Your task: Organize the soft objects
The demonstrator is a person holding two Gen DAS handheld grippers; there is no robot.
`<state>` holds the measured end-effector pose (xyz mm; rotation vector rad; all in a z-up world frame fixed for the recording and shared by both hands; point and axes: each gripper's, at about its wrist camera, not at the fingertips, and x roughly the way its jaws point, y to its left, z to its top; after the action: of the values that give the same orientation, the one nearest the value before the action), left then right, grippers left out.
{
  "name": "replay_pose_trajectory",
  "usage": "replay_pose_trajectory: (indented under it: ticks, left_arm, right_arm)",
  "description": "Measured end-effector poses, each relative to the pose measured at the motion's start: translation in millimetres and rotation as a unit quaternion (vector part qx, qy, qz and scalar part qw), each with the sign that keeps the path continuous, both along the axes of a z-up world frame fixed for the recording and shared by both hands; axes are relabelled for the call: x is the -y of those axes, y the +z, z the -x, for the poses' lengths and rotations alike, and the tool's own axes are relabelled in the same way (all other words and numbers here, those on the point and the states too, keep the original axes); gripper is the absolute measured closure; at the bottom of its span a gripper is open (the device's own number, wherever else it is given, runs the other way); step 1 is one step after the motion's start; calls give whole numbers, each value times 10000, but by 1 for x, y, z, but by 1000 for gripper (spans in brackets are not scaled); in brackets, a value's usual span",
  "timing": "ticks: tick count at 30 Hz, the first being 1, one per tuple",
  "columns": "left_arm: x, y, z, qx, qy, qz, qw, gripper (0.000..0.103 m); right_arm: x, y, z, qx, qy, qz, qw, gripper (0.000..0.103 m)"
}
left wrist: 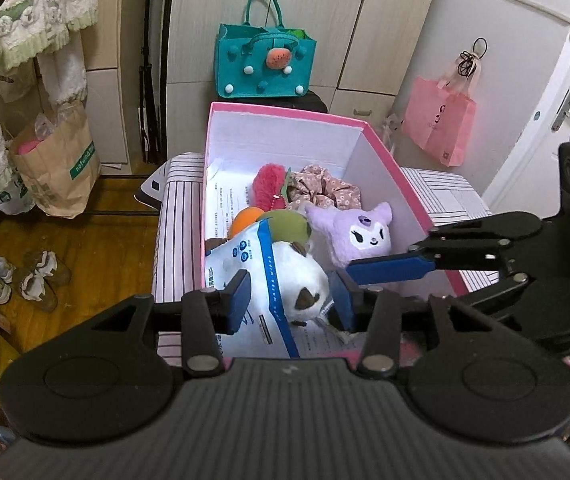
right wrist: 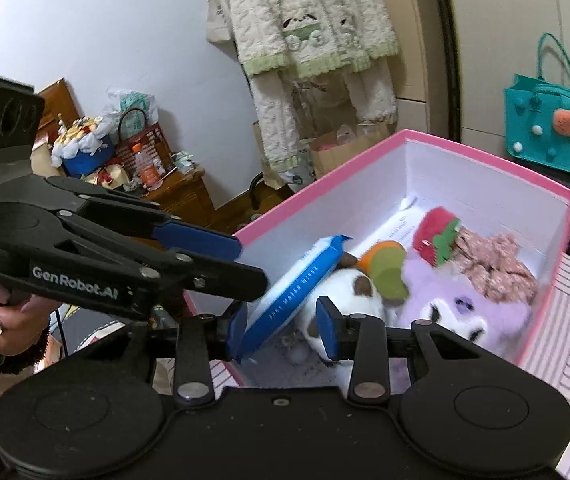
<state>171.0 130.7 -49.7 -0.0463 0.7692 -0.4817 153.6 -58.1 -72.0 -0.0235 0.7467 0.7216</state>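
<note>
A pink box [left wrist: 381, 140] with white inner walls stands on a striped cushion [left wrist: 173, 240]. Inside lie a white-and-blue wipes pack [left wrist: 253, 268], a white plush with brown spots [left wrist: 301, 284], a purple plush [left wrist: 357, 236], an orange and green plush [left wrist: 281, 224], a red strawberry plush [left wrist: 267, 184] and a floral scrunchie [left wrist: 325, 188]. My left gripper [left wrist: 291, 304] is open just above the wipes pack and white plush, holding nothing. My right gripper [right wrist: 283, 330] is open over the box's near end [right wrist: 485, 152], around nothing; its arm shows in the left wrist view [left wrist: 485, 248].
A teal felt bag [left wrist: 265, 60] sits behind the box by the wardrobe. A pink bag [left wrist: 439, 120] hangs on the right wall beside a door. A paper bag [left wrist: 57, 160], hanging clothes and shoes [left wrist: 17, 276] are left on the wooden floor.
</note>
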Motion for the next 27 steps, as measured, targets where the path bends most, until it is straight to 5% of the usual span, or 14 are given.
replay_pose_trajectory:
  ticks: [15, 27]
  left_arm:
    - [21, 29, 47, 366, -109, 23, 9993, 50]
    - [47, 47, 81, 510, -184, -111, 9985, 42]
  right_arm:
    - [51, 44, 68, 757, -914, 286, 9925, 56]
    - [87, 72, 119, 1035, -1506, 472, 9820, 34]
